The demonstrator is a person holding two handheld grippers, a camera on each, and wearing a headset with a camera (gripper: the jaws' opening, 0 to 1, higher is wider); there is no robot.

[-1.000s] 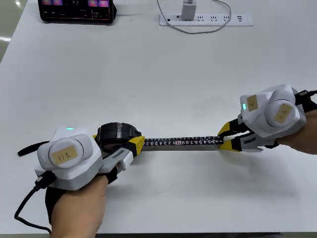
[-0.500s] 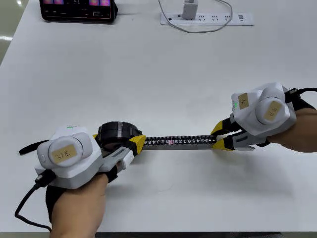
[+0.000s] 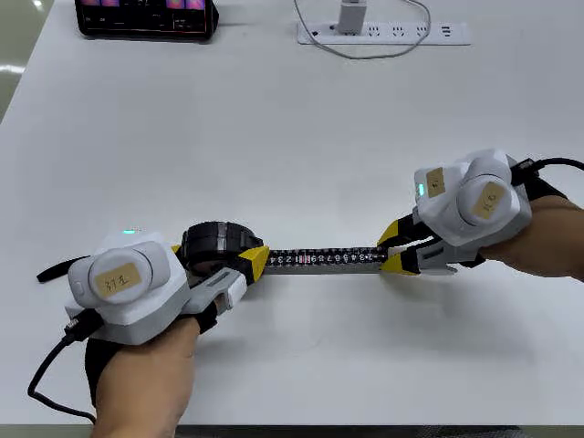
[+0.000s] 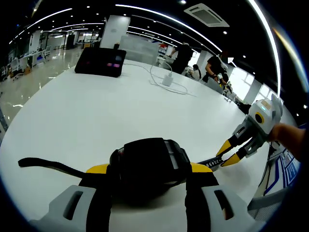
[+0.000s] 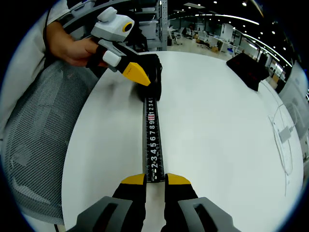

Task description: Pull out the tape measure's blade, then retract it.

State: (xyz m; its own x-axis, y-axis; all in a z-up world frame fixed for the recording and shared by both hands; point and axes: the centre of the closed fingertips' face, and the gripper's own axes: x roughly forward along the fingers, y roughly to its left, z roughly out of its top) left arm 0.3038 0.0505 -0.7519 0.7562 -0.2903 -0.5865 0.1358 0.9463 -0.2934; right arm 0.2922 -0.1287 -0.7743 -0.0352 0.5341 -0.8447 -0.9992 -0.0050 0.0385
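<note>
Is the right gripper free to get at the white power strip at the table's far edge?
Probably not yet: the right gripper is shut on the black tape blade; bare white table leads to the white power strip.

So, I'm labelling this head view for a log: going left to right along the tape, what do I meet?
Black strap → tape measure case → blade → right tool, shut on the blade's end.

A white workbench [image 3: 274,137] is lit by long ceiling light strips [image 4: 159,17]; a mesh chair [image 5: 34,145] is set alongside, a glossy floor [image 4: 26,79] seen beyond.
</note>
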